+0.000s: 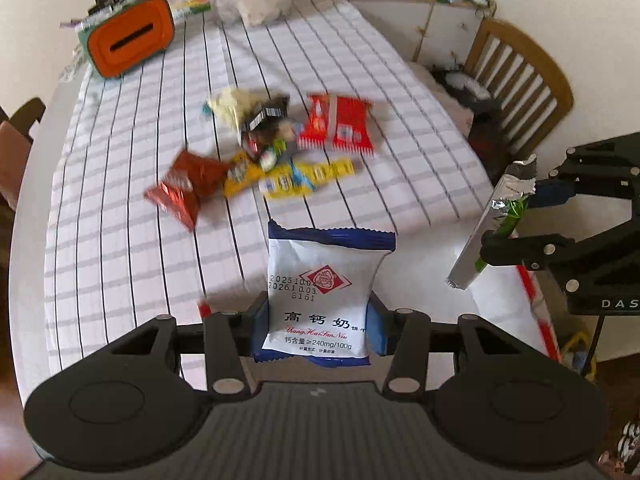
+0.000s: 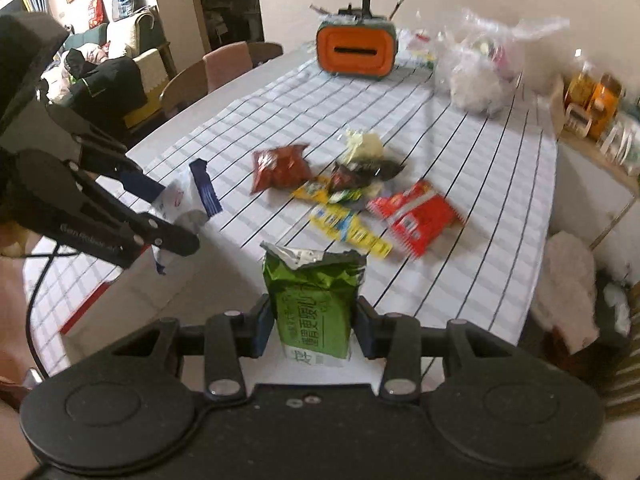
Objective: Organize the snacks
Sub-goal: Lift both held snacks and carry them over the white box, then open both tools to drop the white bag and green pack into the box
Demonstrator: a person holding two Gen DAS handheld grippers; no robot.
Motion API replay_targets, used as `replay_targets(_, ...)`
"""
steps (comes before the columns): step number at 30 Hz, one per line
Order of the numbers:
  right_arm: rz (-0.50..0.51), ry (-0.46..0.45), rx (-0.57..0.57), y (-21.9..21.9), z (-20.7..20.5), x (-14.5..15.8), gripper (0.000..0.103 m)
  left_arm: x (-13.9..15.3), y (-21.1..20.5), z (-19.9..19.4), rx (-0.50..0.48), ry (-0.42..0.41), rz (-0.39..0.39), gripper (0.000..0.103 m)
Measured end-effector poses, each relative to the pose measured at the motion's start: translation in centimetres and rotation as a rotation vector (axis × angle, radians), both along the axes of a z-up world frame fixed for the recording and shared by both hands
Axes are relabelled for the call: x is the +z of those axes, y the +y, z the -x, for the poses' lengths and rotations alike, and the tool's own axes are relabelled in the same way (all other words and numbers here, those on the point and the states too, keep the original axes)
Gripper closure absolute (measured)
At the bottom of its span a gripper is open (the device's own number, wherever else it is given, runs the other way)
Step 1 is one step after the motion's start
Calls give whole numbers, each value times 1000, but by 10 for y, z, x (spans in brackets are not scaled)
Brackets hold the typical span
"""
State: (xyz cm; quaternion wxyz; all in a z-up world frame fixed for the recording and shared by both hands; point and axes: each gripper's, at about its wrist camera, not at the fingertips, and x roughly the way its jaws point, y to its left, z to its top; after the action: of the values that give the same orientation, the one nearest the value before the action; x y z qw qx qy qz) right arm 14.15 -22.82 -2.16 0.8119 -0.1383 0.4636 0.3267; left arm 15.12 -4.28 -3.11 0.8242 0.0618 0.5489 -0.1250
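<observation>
1. Snacks: loose pile [image 1: 264,148] of red, yellow and dark packets mid-table, beyond both grippers; orange box [image 1: 130,38] stands at the far end behind the pile.
2. Left gripper [image 1: 318,330]: held level above the near table edge, pinching a white-and-blue biscuit packet [image 1: 320,292] upright between its fingers, nearer than the pile.
3. Right gripper [image 2: 310,330]: level, fingers clamped on an opened green packet [image 2: 314,300], torn top upward.
4. Table [image 1: 120,200]: bare striped cloth lies between the pile and the held packets.

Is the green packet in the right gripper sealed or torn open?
Torn open: green packet has a ragged, crumpled silver top edge.
</observation>
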Motion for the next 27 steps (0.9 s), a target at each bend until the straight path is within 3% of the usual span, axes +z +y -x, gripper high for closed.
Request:
replay_targets(16, 103, 214, 92, 17, 50, -74, 62, -70, -35, 48, -70, 146, -74, 56)
replay_targets(21, 137, 246, 96, 23, 56, -94, 62, -86, -47, 49, -92, 197, -155, 56)
replay_targets(27, 158, 244, 61, 27, 51, -109, 62, -102, -51, 42, -63, 263, -169, 56)
